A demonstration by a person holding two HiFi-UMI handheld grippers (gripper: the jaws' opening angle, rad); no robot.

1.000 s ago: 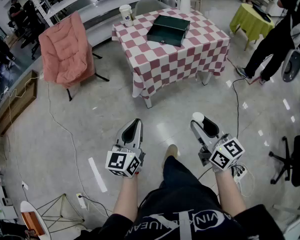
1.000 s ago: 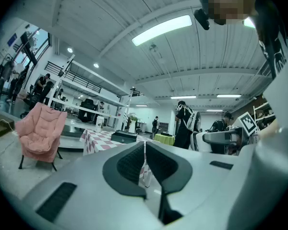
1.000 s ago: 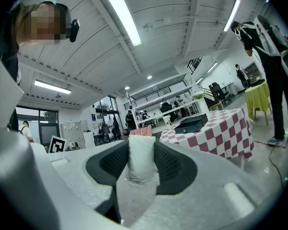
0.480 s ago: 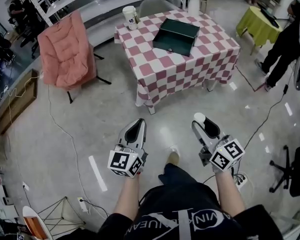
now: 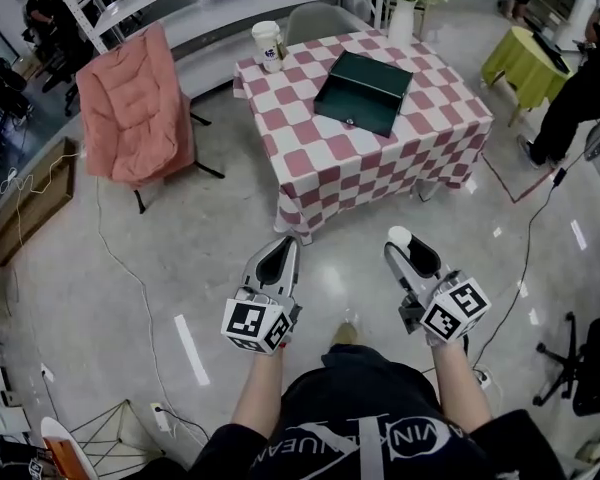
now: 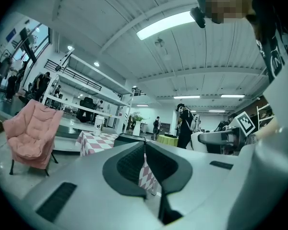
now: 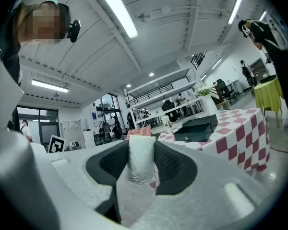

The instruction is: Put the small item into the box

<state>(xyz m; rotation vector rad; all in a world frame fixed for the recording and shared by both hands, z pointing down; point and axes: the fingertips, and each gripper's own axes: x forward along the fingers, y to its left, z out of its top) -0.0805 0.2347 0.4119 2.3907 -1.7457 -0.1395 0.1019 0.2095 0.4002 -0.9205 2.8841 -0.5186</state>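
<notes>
A dark green open box (image 5: 365, 90) lies on the red-and-white checked table (image 5: 310, 158) ahead of me; it also shows in the right gripper view as the box (image 7: 198, 127). My right gripper (image 5: 398, 236) is shut on a small white plastic-wrapped item (image 7: 140, 158), whose tip sticks out as the white item (image 5: 396, 234). My left gripper (image 5: 280, 247) is shut with nothing between its jaws, which meet in the left gripper view (image 6: 144, 150). Both grippers are held above the floor, short of the table.
A paper cup (image 5: 267, 45) and a vase of flowers (image 5: 406, 8) stand on the table's far side. A pink folding chair (image 5: 130, 108) stands left. A yellow-green table (image 5: 525, 60) and a person (image 5: 580, 98) are at the right. Cables (image 5: 130, 258) lie on the floor.
The table and box have come nearer and lower in the head view as I walk forward. Both grippers keep their pose and grip.
</notes>
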